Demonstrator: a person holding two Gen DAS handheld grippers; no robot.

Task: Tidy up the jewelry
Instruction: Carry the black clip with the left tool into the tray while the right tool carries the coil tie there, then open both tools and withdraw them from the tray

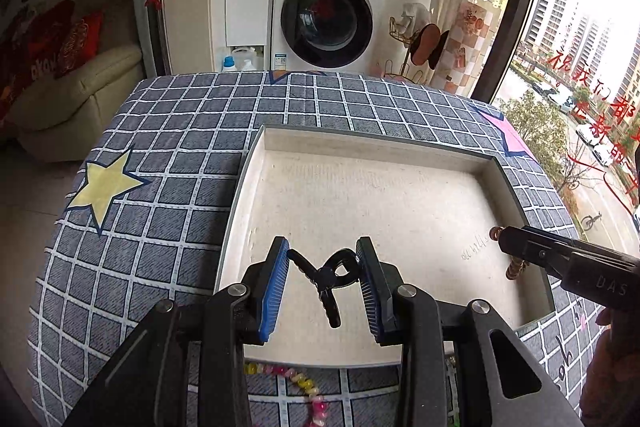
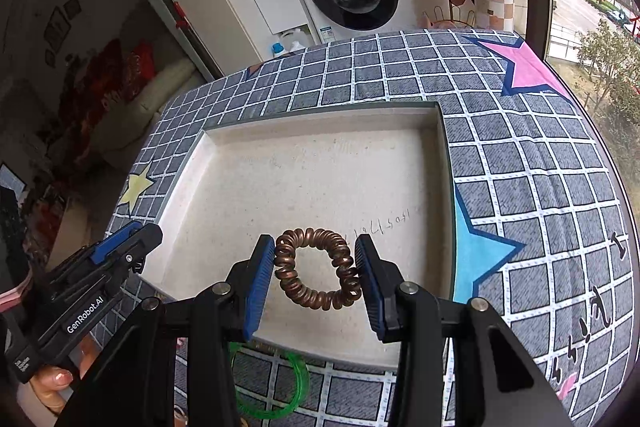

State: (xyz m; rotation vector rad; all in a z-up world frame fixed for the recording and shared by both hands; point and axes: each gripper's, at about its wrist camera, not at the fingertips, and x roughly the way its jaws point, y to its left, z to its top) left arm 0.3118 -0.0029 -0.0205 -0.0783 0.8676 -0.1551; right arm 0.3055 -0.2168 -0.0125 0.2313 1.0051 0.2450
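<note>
Jewelry in hand: two pieces, both carried over the near part of the tray (image 2: 438,131) — a black hair clip (image 1: 326,277) and a coppery spiral hair tie (image 2: 316,269).
Left gripper (image 1: 323,285): fingers partly closed, pressing on the clip from both sides; one toothed arm of the clip hangs down free between them.
Right gripper (image 2: 316,275): fingers partly closed on the spiral tie, pinching it across its width so the ring stands open between the blue pads.
Nearest the onlooker: a string of pastel beads (image 1: 296,383) lies on the checked cloth (image 1: 160,163) just before the tray's near wall, and a green ring (image 2: 280,383) lies on the cloth there too — both not yet in the tray.
How the clip should handle: light, rigid plastic, probably sprung; held by its loops it may pivot, so a grip across the body looks safer.
How the tie should handle: light, springy, squashes under pressure; a gentle pinch across the coil seems enough, and it may bounce or roll once let go.
Tray: shallow, pale, bare floor with some faint writing, set on the desk's star-patterned cloth.
Beyond the desk: a white washing machine (image 1: 328,19), a wire rack to its right, a window on the far right.
</note>
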